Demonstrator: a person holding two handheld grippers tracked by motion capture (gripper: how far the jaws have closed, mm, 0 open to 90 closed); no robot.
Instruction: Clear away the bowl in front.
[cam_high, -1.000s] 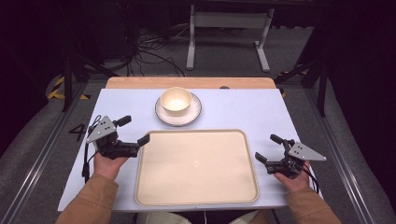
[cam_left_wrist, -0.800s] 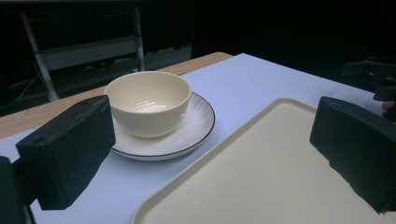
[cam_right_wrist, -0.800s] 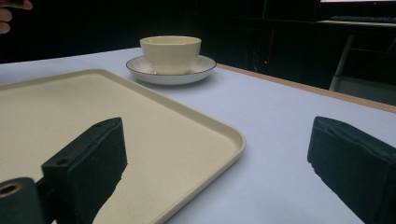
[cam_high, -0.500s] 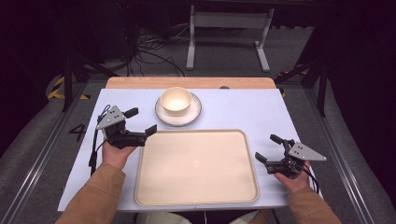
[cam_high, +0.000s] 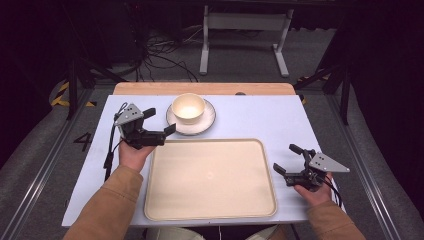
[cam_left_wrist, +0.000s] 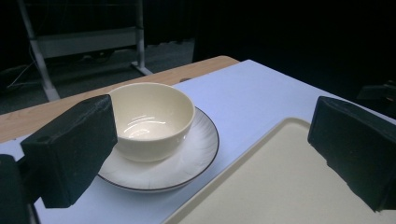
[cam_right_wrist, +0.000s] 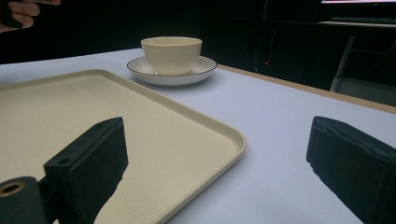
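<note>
Cream bowl (cam_high: 188, 107) seated on white saucer (cam_high: 206, 122) at twelve o'clock on the blue surface (cam_high: 260, 117), just beyond the empty tray (cam_high: 210, 177). Lies at about two o'clock from the left gripper (cam_high: 162, 122), jaws spread wide, near the saucer's rim yet apart from it. Far closer than the right gripper (cam_high: 287, 159), likewise open, parked at four o'clock beside the tray's right edge, well apart from the bowl.
</note>
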